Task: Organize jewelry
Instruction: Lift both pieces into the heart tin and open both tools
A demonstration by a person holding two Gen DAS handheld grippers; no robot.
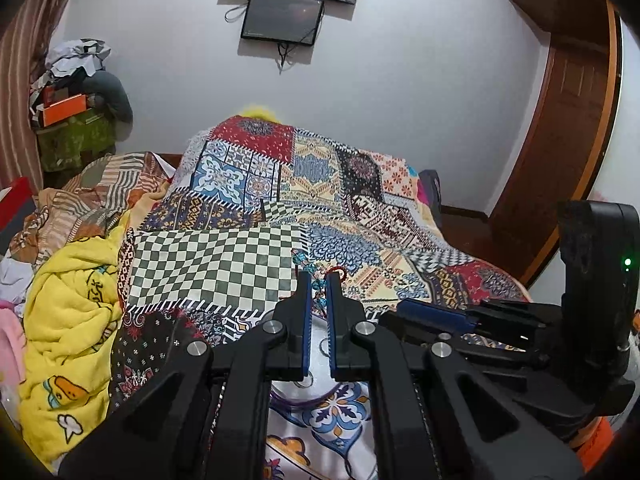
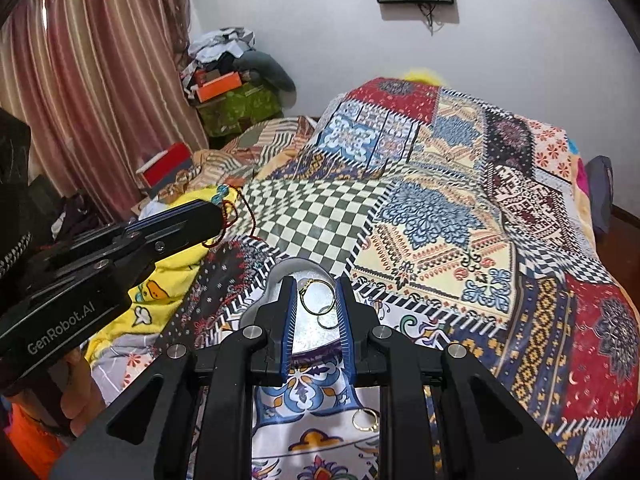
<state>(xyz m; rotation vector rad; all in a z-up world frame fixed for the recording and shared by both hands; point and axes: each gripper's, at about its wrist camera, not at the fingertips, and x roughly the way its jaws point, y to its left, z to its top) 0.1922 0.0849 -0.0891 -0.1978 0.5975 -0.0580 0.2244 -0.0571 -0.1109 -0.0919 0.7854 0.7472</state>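
My left gripper (image 1: 319, 278) is shut on a bead bracelet (image 1: 316, 284) with blue crystal beads and a red cord, held above the bed. It also shows in the right wrist view (image 2: 224, 204), hanging from the left gripper (image 2: 218, 210). My right gripper (image 2: 316, 284) is partly open over a silver heart-shaped tray (image 2: 304, 332). A gold hoop earring (image 2: 318, 300) lies between its fingers, and I cannot tell whether they touch it. A second gold hoop (image 2: 365, 419) lies on the sheet below. The right gripper also shows in the left wrist view (image 1: 404, 308).
A patchwork quilt (image 2: 460, 208) covers the bed. A yellow blanket (image 1: 68, 312) is bunched at the left. A striped curtain (image 2: 80, 92) and a pile of clothes and boxes (image 2: 228, 80) stand at the far left. A wooden door (image 1: 568, 128) is at the right.
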